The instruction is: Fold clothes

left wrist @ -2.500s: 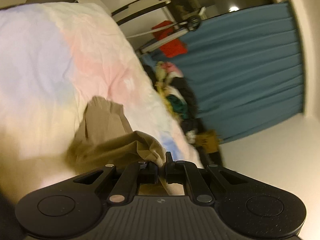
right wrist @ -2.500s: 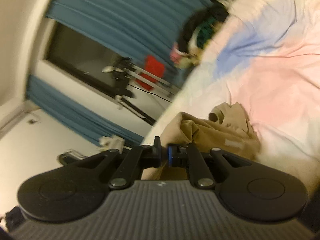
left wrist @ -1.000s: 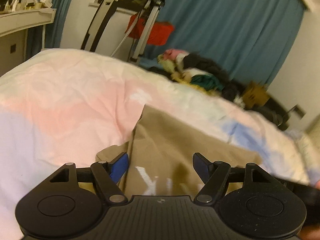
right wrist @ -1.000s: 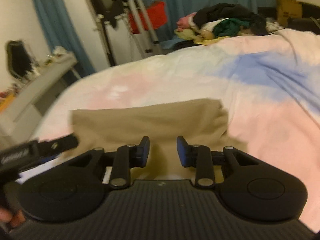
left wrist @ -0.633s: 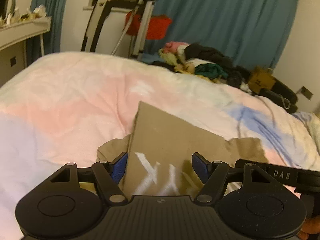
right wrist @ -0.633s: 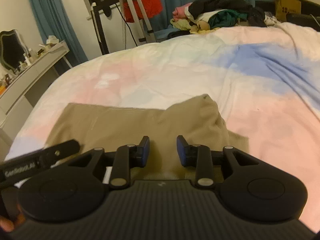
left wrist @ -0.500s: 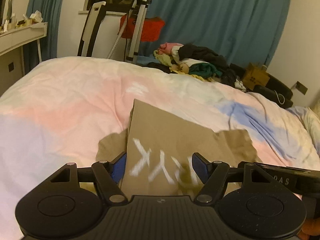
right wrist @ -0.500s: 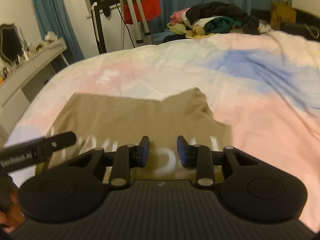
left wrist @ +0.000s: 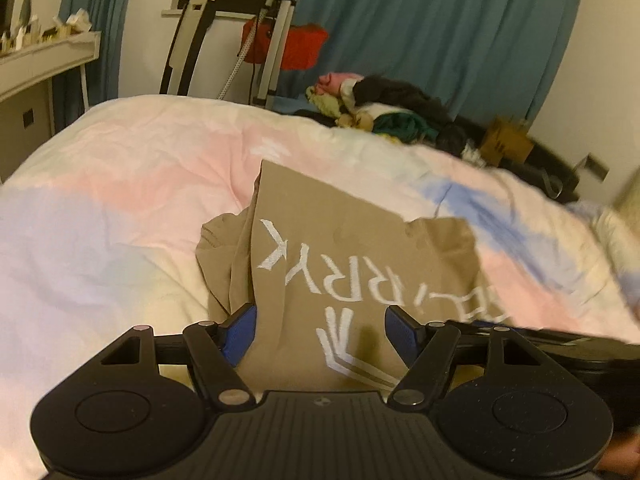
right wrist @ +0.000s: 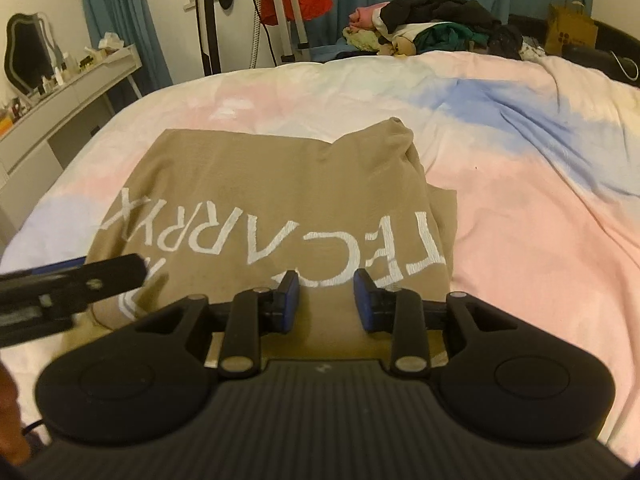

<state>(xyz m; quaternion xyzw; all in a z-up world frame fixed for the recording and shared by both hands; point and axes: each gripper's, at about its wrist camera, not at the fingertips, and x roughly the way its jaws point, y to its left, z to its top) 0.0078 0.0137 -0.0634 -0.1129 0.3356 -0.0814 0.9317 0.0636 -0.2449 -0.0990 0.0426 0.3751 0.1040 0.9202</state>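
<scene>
A tan T-shirt with white lettering lies spread flat on the pastel bed cover; one sleeve is bunched at its left side. It also shows in the right wrist view, with a rumpled fold at its far right corner. My left gripper is open and empty, just above the shirt's near edge. My right gripper is open and empty, also over the near edge. The left gripper's finger shows at the left of the right wrist view.
A pile of mixed clothes lies beyond the bed's far edge. A metal stand with a red item stands by blue curtains. A white dresser with a mirror is at the left. A cardboard box sits at the back right.
Both grippers were shut on the bunched shirt 2.5 s ago; they have let go and opened. The shirt now lies spread out, and both grippers have drawn back, revealing more lettering.
</scene>
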